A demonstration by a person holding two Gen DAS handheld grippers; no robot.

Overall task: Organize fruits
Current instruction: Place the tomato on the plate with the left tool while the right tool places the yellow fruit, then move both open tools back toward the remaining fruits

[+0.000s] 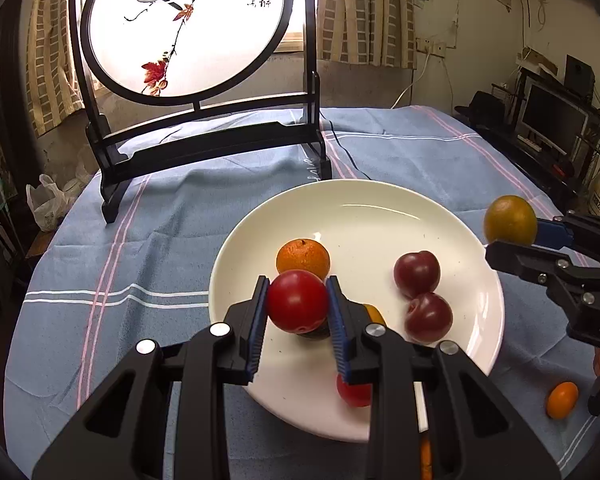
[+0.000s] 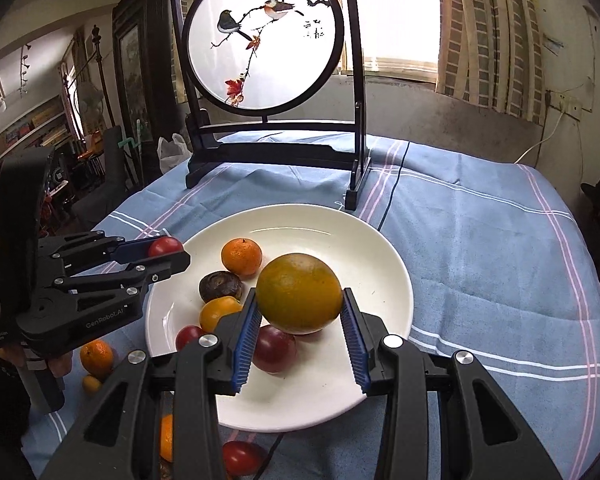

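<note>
Two grippers each carry a fruit above the white plate (image 2: 380, 248). Jaws of the left gripper (image 1: 298, 306) are clamped on a red plum (image 1: 298, 300); jaws of the right gripper (image 2: 300, 312) are clamped on a greenish-yellow orange (image 2: 300, 293). On the plate lie a mandarin (image 1: 303, 258) and two dark plums (image 1: 417, 274). More small fruit sits on the blue cloth (image 2: 480, 248) covering the counter, beside the plate's near rim. A bird-painted screen (image 2: 262, 40) stands behind.

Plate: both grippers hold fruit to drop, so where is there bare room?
The plate is bare along its far rim and right side, beyond the tangerine. The near-left is crowded: brown fruit, small orange, plums.
</note>
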